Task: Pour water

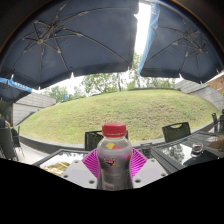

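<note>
A clear bottle (113, 155) with a red cap and a coloured label stands upright between my fingers. My gripper (113, 165) is shut on it, the pink pads (92, 163) pressing on both of its sides. The bottle looks lifted, since no surface shows under it. Its lower part is hidden below the fingers. No cup or other vessel for the water is in sight.
A table (60, 158) lies just beyond the fingers, with dark chairs (176, 131) behind it. A glass tabletop with small items (195, 150) lies off to the right. Two large dark parasols (80, 40) hang overhead. A green lawn (120, 108) and trees lie farther off.
</note>
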A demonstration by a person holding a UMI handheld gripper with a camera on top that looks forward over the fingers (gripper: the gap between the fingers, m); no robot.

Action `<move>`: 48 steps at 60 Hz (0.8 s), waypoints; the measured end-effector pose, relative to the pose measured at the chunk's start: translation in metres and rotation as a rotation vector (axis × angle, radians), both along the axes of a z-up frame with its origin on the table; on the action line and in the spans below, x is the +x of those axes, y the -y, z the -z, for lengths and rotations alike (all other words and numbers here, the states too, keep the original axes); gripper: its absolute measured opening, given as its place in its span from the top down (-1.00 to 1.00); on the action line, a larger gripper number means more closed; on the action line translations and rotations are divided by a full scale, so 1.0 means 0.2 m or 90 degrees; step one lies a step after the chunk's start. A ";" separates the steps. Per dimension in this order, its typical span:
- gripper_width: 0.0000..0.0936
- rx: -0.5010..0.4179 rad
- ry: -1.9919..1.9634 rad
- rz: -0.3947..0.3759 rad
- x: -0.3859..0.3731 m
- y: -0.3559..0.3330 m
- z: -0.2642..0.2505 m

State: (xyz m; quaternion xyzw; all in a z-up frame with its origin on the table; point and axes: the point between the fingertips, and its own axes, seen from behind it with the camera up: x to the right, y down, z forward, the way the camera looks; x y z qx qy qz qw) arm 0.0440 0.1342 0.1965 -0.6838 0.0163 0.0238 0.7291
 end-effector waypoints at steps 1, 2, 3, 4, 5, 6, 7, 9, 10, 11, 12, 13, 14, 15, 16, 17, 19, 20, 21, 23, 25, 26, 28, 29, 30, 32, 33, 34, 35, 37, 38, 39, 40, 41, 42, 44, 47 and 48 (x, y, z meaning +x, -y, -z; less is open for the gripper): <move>0.28 -0.015 0.003 0.000 0.01 -0.01 0.05; 0.28 -0.029 0.006 0.000 0.03 0.00 0.05; 0.28 -0.039 0.012 0.000 0.04 -0.01 0.09; 0.28 -0.048 0.017 -0.001 0.05 -0.01 0.11; 0.28 -0.054 0.025 -0.001 0.06 -0.06 0.24; 0.27 -0.058 0.027 -0.005 0.05 -0.06 0.28; 0.27 -0.063 0.030 -0.008 0.04 -0.07 0.31; 0.28 -0.075 0.040 -0.016 0.01 -0.07 0.38; 0.27 -0.085 0.051 -0.020 0.03 -0.08 0.38; 0.27 -0.088 0.057 -0.028 0.01 -0.08 0.40; 0.27 -0.093 0.065 -0.036 -0.01 -0.08 0.42; 0.27 -0.097 0.073 -0.045 -0.03 -0.08 0.45; 0.27 -0.102 0.078 -0.050 -0.04 -0.08 0.46; 0.28 -0.095 0.086 -0.050 -0.04 -0.07 0.46; 0.28 -0.085 0.082 -0.046 -0.01 -0.08 0.44; 0.27 -0.087 0.078 -0.042 0.01 -0.08 0.43; 0.28 -0.084 0.061 -0.037 0.05 -0.08 0.40; 0.28 -0.084 0.051 -0.034 0.05 -0.09 0.42; 0.27 -0.087 0.042 -0.033 0.05 -0.09 0.44; 0.27 -0.084 0.025 -0.035 0.06 -0.10 0.42; 0.23 -0.083 0.021 -0.039 0.06 -0.10 0.42; 0.19 -0.083 0.022 -0.041 0.08 -0.11 0.41; 0.10 -0.084 0.023 -0.044 0.06 -0.10 0.43; 0.04 -0.085 0.022 -0.045 0.06 -0.10 0.43; -0.02 -0.088 0.022 -0.047 0.06 -0.10 0.43; -0.11 -0.099 0.024 -0.048 0.07 -0.10 0.44; -0.19 -0.110 0.024 -0.048 0.07 -0.10 0.45; -0.31 -0.123 0.023 -0.046 0.07 -0.09 0.47; -0.46 -0.135 0.020 -0.044 0.08 -0.08 0.48; -0.74 -0.152 0.012 -0.040 0.09 -0.05 0.48; -0.82 -0.159 0.006 -0.036 0.10 -0.03 0.49; -0.80 -0.165 0.002 -0.033 0.11 -0.01 0.49; -0.78 -0.169 0.000 -0.034 0.11 0.01 0.49; -0.77 -0.172 0.000 -0.033 0.11 0.04 0.49; -0.77 -0.175 0.002 -0.032 0.11 0.07 0.49; -0.78 -0.176 0.012 -0.031 0.11 0.14 0.48; -0.77 -0.170 0.033 -0.036 0.11 0.23 0.45; -0.78 -0.168 0.041 -0.041 0.10 0.27 0.44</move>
